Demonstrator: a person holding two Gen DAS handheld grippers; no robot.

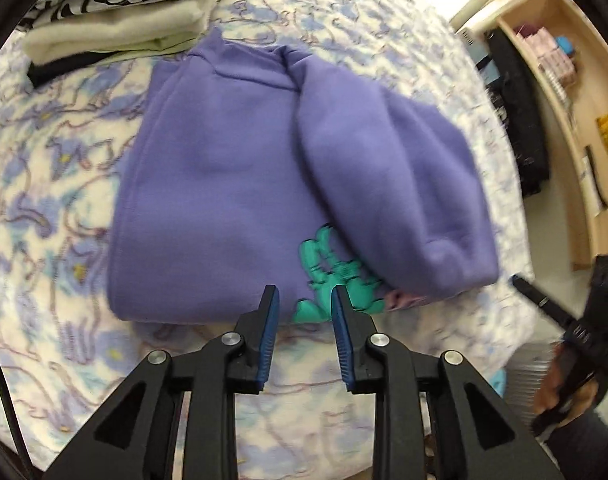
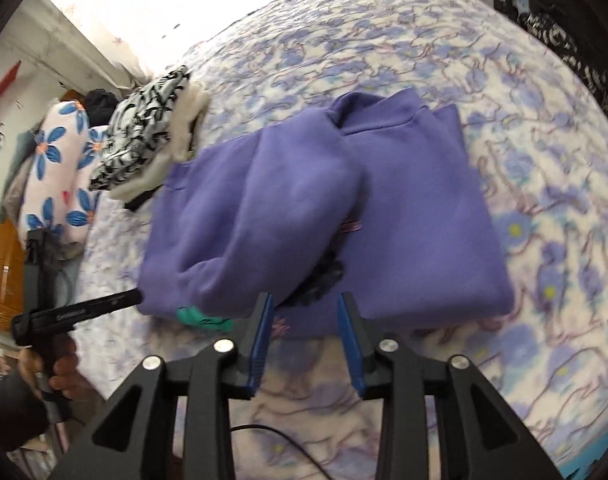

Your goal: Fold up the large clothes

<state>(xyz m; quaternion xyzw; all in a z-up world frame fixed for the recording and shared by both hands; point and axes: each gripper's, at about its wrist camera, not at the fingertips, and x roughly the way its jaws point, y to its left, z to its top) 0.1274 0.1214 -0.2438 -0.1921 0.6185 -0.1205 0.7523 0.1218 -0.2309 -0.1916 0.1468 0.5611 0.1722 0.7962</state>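
A purple sweatshirt (image 1: 224, 184) lies on the flowered bed cover, its sides folded in and one sleeve (image 1: 383, 184) laid across its front, partly over a teal print (image 1: 331, 276). My left gripper (image 1: 305, 294) is open and empty, just off the sweatshirt's near edge. In the right wrist view the same sweatshirt (image 2: 415, 216) lies ahead with the sleeve (image 2: 272, 208) on its left half. My right gripper (image 2: 305, 300) is open and empty at the near hem. The left gripper also shows at the left in the right wrist view (image 2: 88, 308).
A stack of folded clothes (image 1: 116, 20) sits on the bed beyond the sweatshirt, also in the right wrist view (image 2: 152, 136). A flowered pillow (image 2: 60, 168) lies at the bed's left edge. Wooden shelves (image 1: 559, 80) stand to the right. The flowered bed cover (image 2: 543, 240) surrounds the sweatshirt.
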